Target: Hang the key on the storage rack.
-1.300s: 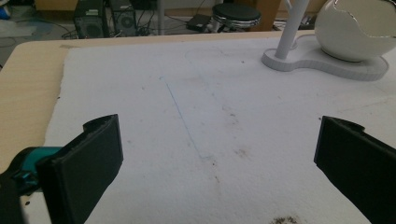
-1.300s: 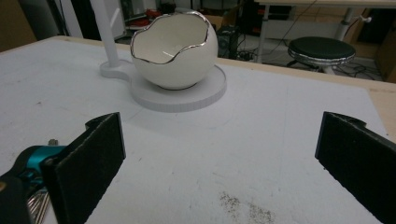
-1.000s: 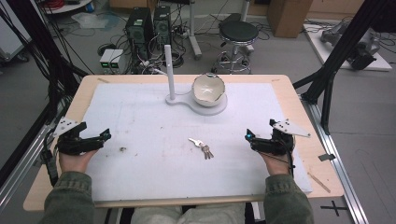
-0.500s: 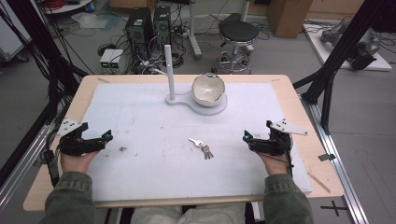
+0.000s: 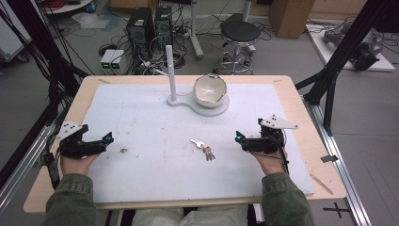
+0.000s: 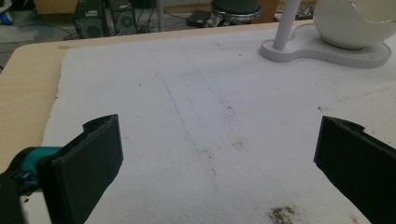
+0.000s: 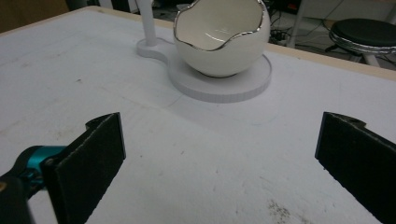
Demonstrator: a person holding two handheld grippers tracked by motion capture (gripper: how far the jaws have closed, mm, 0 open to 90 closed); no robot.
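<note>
Nearest the person, both hands rest on the white mat (image 5: pixel 141 117) with the left gripper (image 5: pixel 107 139) out at the left edge and the right gripper (image 5: pixel 239 138) on the right side. Both have their jaws spread wide with nothing between them, which is really clear in the two gripper views.

Between them, a bit closer to the right gripper, lies the bunch of keys (image 5: pixel 202 148), flat on the mat and well apart from either tool. Probably light, hard metal and a bit slippery, and they'll flop around on the ring, so pinching the cluster where the keys meet the ring looks like the safest bet. Lying so flat, they could skid when the jaws close.

Farther back sits the egg-shaped bowl (image 7: pixel 219 37) with a jagged shiny rim, on a white base (image 7: pixel 243 84) next to an upright post (image 5: pixel 171 70). Looks like ceramic, so fragile.

No readable writing or brand anywhere.
</note>
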